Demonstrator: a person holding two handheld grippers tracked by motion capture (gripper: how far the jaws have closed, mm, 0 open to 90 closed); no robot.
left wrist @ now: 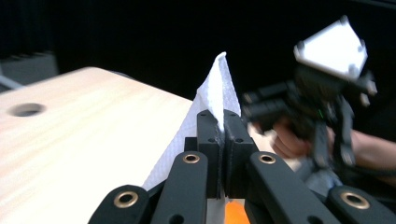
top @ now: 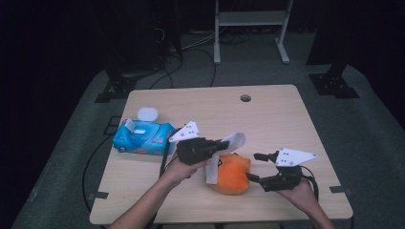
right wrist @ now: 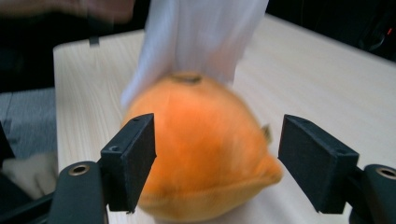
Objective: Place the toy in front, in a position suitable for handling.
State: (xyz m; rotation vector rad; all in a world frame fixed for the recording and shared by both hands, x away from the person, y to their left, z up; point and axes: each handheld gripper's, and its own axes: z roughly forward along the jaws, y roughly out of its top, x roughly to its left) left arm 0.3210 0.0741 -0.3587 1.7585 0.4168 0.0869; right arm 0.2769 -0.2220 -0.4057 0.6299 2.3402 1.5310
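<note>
The left gripper [top: 224, 144] comes in from the lower left on a bare forearm, held roughly level above the table and pointing toward the person's right, its jaws pressed together on a white wipe [top: 224, 155] that rises past the tips and hangs down below them. In the left gripper view the wipe [left wrist: 215, 93] stands up from between the black pads as a thin, quilted sheet with a pointed corner. The right gripper [top: 255, 167] is held low at the table's right front, aimed leftward at an orange plush toy [top: 232, 174]; its jaws stand wide apart, and in the right gripper view the toy [right wrist: 201, 154] sits between the spread pads [right wrist: 133, 158], seemingly untouched by them, though the blur makes that hard to judge. The toy is round, soft and fuzzy, lying on the front middle of the table [top: 267, 114] with the wipe draped against its far side. The tabletop is pale wood-grain with rounded corners and a small round hole near its far edge. A blue pack of wipes [top: 143, 137] lies at the left, a white round lid [top: 147, 114] just behind it. The room around is dark, with grey floor and a light metal frame [top: 250, 28] behind
</note>
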